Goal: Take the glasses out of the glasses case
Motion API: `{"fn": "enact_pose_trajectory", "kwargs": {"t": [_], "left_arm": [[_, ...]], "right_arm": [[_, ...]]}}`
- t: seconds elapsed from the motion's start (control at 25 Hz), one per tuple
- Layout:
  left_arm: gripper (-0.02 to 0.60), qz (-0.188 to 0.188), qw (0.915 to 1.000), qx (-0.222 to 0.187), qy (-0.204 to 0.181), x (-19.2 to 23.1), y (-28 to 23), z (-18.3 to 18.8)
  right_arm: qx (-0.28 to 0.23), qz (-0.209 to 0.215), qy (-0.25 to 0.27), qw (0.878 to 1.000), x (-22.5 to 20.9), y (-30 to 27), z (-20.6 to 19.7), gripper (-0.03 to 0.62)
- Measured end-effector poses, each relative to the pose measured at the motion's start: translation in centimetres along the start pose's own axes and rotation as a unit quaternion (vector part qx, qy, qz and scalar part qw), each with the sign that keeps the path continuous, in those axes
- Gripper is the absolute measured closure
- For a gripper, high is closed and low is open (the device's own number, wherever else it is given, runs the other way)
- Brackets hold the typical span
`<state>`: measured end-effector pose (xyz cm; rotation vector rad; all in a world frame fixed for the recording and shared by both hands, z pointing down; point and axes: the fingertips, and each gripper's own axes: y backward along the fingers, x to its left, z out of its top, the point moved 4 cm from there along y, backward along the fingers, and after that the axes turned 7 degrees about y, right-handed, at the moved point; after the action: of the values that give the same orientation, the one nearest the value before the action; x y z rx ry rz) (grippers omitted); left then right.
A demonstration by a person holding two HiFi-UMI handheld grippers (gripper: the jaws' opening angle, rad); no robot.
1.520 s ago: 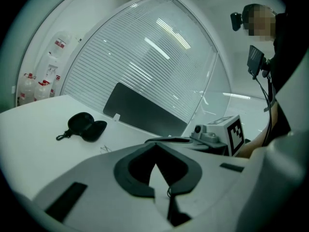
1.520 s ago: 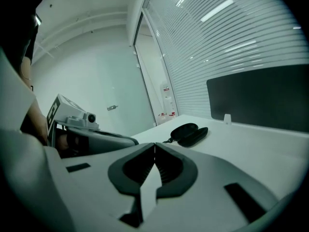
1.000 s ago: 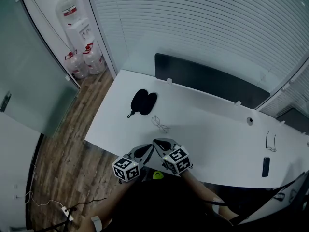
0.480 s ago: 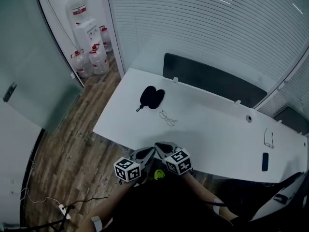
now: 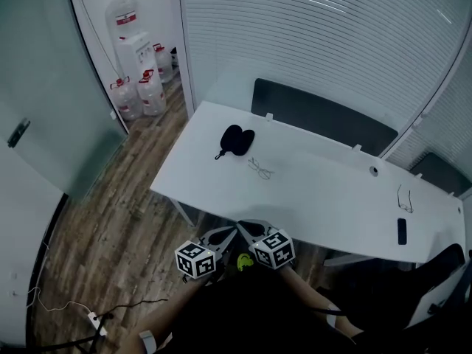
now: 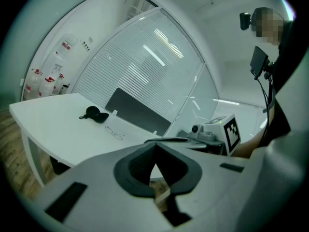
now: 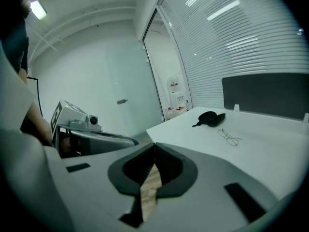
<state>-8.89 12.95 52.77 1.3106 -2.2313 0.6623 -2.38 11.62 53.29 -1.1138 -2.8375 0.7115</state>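
At the far left, water bottles stood on the floor by the wall. On the white table, the black glasses case appeared to lie open near the left end, and the glasses rested on the tabletop just right of it, not touching it. Short of the table's near edge and well apart from both, the left claw and, beside it, the right claw each had its jaws closed tip to tip, holding nothing, while a second pair of glasses lay far right.

Black glasses case, white table, brown wood-plank floor, dark grey desk screen
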Motion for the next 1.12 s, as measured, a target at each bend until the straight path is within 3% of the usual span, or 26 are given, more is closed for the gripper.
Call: {"fn": "enact_pose_trajectory", "kwargs": {"t": [0.52, 1.12], "left_arm": [[0.575, -0.02, 0.9997, 0.011, 0.012, -3.9, 7.0, -6.6], [0.575, -0.03, 0.9995, 0.005, 0.002, -6.4, 10.2, -8.7]], "right_arm": [[0.0, -0.027, -0.008, 1.0, 8.9, 3.6, -4.8, 0.577], [-0.019, -0.043, 0.002, 0.999, 12.8, 5.9, -5.8, 0.579]]}}
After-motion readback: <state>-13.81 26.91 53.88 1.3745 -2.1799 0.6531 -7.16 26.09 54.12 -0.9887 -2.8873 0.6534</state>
